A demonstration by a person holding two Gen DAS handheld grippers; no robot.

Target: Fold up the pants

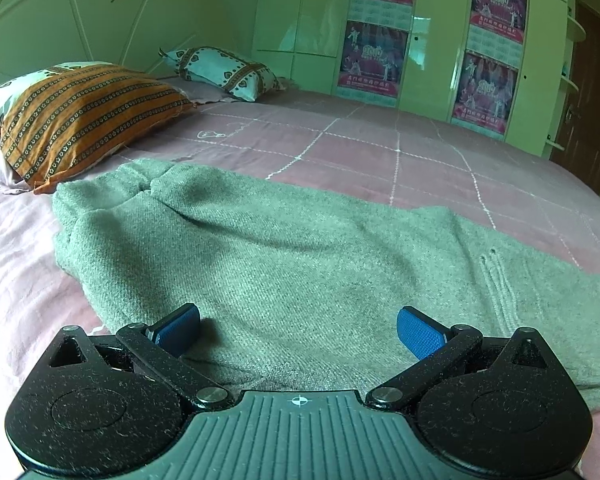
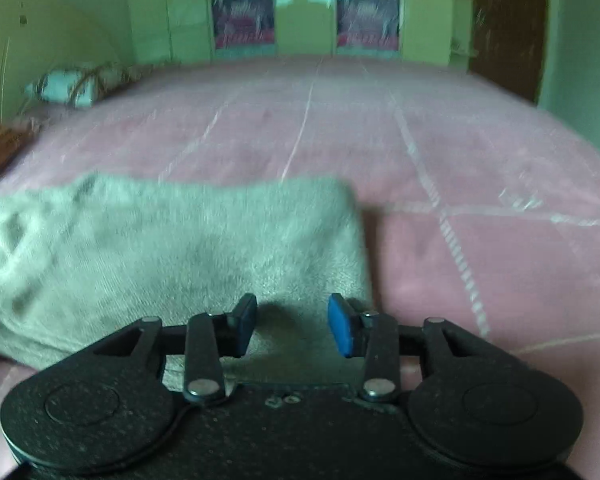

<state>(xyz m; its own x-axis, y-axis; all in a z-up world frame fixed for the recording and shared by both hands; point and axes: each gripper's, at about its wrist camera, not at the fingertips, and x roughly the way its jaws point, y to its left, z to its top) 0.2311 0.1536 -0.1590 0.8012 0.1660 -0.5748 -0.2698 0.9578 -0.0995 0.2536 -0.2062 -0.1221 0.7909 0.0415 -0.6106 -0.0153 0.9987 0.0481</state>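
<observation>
**Grey pants flat on the bed, both grippers open above them**

The left gripper [image 1: 298, 330] has its fingers spread wide, gripping nothing; the grey pants [image 1: 260, 260] lie on the pink bed [image 1: 400, 152], running from its 9 to 3 o'clock. The right gripper [image 2: 292, 324] stands part open and empty over the pants [image 2: 188, 240], whose end edge lies at its 1 o'clock.
</observation>
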